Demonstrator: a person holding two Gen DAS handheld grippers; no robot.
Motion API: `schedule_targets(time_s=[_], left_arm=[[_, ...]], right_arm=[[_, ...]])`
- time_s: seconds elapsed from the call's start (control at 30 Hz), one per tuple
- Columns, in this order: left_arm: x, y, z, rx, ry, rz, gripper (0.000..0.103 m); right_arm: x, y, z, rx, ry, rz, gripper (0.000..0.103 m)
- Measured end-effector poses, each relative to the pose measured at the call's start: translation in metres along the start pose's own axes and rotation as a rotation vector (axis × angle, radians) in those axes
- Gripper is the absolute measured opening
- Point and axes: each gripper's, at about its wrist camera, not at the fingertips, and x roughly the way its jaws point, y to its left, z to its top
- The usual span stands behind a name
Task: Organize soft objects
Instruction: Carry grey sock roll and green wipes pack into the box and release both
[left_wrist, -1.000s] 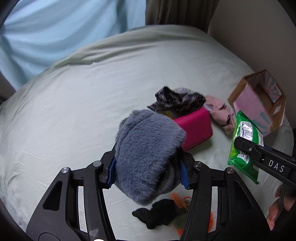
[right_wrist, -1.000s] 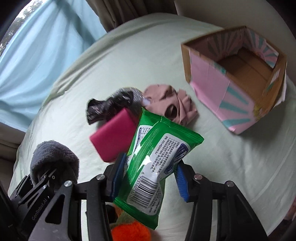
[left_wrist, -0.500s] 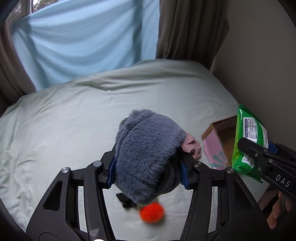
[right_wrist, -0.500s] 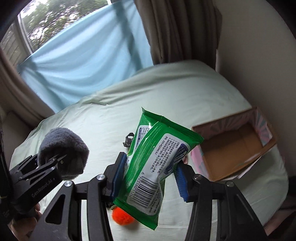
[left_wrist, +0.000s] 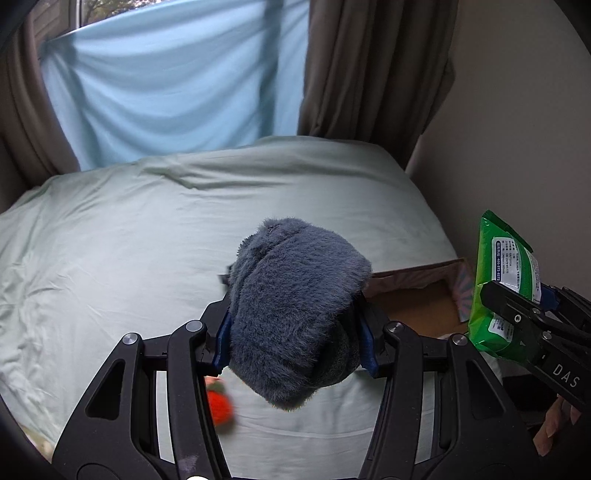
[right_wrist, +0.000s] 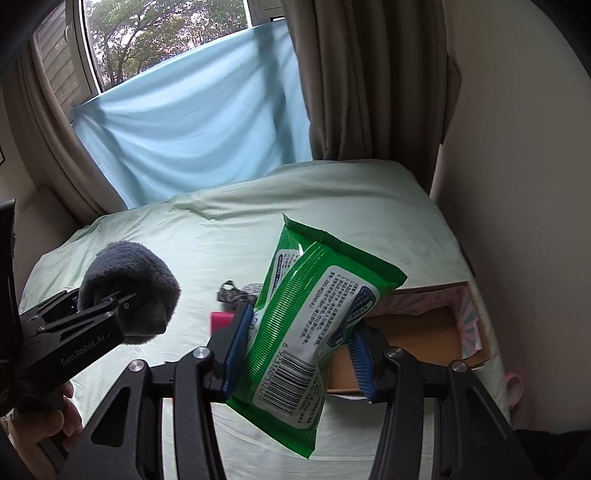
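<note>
Pale green bedsheet (left_wrist: 129, 251), blue drape (right_wrist: 192, 122) behind. Left gripper (left_wrist: 295, 341) clamps a fuzzy grey-blue plush bundle (left_wrist: 291, 314) aloft; right gripper (right_wrist: 295, 354) pinches a glossy green wipes pack (right_wrist: 310, 325) tilted above the bed. Open cardboard box (right_wrist: 417, 332) with pink patterned walls at the bed's right edge: brown floor visible, contents partly hidden.

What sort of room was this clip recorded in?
Most likely a bedroom: a bed with a pale green sheet fills the view, set against a window hung with brown curtains and a light blue cloth.
</note>
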Motion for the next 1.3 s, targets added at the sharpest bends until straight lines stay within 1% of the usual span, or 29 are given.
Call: schedule_targets(time_s=[0.1, 0.17, 0.23, 0.43, 0.53, 0.7, 0.83, 0.9, 0.93, 1.03, 1.07, 1.1, 1.13, 1.17, 1.2, 1.23, 1.3], left_arm=[[0.019, -0.038, 0.0, 0.024, 0.016, -0.02, 0.049], [0.034, -0.061, -0.001, 0.032, 0.039, -0.036, 0.049], [0.054, -0.08, -0.002, 0.03, 0.073, -0.053, 0.049], [0.115, -0.132, -0.013, 0.049, 0.181, -0.06, 0.049], [0.152, -0.152, -0.02, 0.043, 0.243, -0.062, 0.049], [0.225, -0.171, -0.04, 0.03, 0.377, -0.039, 0.049], [0.27, -0.178, -0.055, 0.033, 0.464, -0.009, 0.049], [0.293, -0.182, -0.061, 0.049, 0.508, 0.005, 0.049], [0.298, -0.182, -0.063, 0.055, 0.522, 0.01, 0.049], [0.315, -0.184, -0.069, 0.06, 0.554, 0.044, 0.057], [0.318, -0.184, -0.07, 0.055, 0.56, 0.046, 0.065], [0.319, -0.184, -0.07, 0.054, 0.56, 0.045, 0.081], [0.32, -0.186, -0.069, 0.075, 0.558, 0.082, 0.086], [0.32, -0.189, -0.068, 0.097, 0.557, 0.1, 0.1], [0.32, -0.19, -0.068, 0.113, 0.551, 0.091, 0.103], [0.32, -0.191, -0.068, 0.117, 0.547, 0.08, 0.103], [0.321, -0.192, -0.07, 0.119, 0.555, 0.079, 0.103]], right_arm=[[0.003, -0.037, 0.0, -0.001, 0.013, -0.016, 0.046], [0.01, -0.066, 0.0, 0.013, 0.042, -0.015, 0.046], [0.021, -0.09, -0.001, 0.004, 0.069, -0.032, 0.046], [0.067, -0.146, 0.001, -0.031, 0.175, -0.054, 0.046], [0.097, -0.168, 0.002, -0.022, 0.238, -0.03, 0.046], [0.161, -0.194, -0.007, -0.021, 0.383, 0.003, 0.046], [0.207, -0.207, -0.018, -0.003, 0.477, 0.039, 0.046], [0.231, -0.215, -0.023, 0.016, 0.535, 0.035, 0.046], [0.243, -0.217, -0.028, 0.022, 0.566, 0.03, 0.046], [0.269, -0.225, -0.035, 0.046, 0.614, 0.032, 0.046], [0.274, -0.227, -0.036, 0.053, 0.619, 0.034, 0.046], [0.278, -0.229, -0.037, 0.062, 0.624, 0.037, 0.048], [0.283, -0.231, -0.038, 0.069, 0.631, 0.04, 0.052], [0.286, -0.229, -0.038, 0.07, 0.634, 0.038, 0.061], [0.289, -0.231, -0.037, 0.066, 0.629, 0.023, 0.093], [0.29, -0.234, -0.037, 0.064, 0.623, 0.018, 0.103], [0.29, -0.239, -0.036, 0.078, 0.599, 0.026, 0.103]])
